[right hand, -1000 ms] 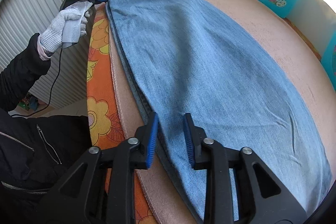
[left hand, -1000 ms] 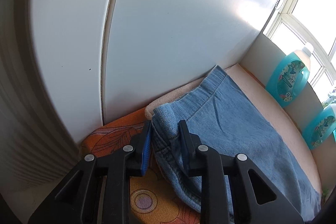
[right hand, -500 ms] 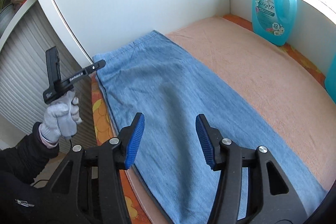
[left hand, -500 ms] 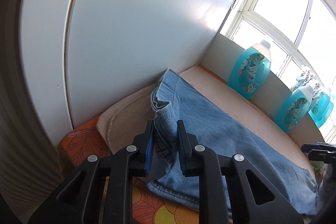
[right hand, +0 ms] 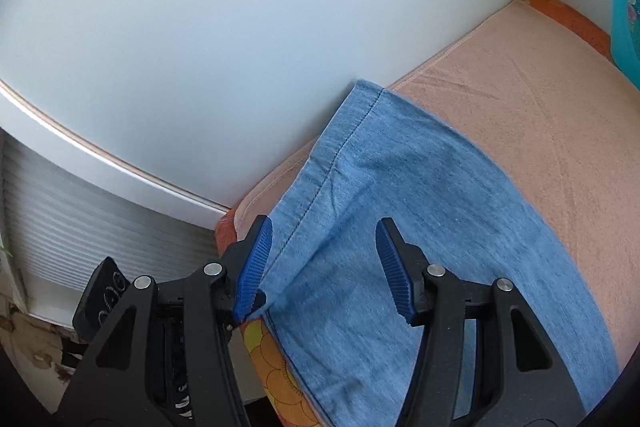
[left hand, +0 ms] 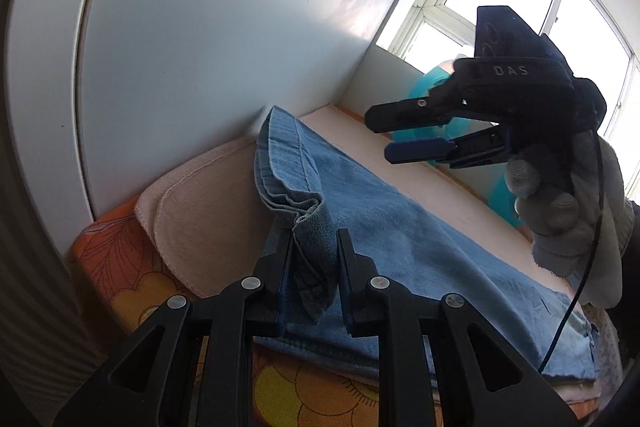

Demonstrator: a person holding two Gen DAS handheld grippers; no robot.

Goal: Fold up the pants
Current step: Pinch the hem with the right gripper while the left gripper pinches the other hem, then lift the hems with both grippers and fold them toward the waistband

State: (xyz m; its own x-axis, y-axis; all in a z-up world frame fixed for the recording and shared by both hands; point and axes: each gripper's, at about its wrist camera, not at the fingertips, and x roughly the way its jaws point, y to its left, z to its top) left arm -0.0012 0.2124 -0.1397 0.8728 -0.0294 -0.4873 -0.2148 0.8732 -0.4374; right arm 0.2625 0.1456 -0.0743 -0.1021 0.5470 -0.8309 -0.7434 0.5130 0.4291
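Peach towel [right hand: 540,99] covers the surface beside a white cabinet [left hand: 224,27]; jeans [right hand: 400,227] lie on it, hem corner pinched in the left gripper [left hand: 313,263], right gripper [right hand: 324,259] above, jaws wide.

The right gripper [left hand: 382,135] and gloved hand [left hand: 560,211] hide most of the teal bottles [left hand: 424,83]

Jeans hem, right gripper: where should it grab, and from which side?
Take the free far corner of the jeans hem, near the white panel; the left gripper already pinches the near corner. Come down from above with the open right gripper, jaws straddling the stitched edge, since the cloth lies flat on the peach towel.
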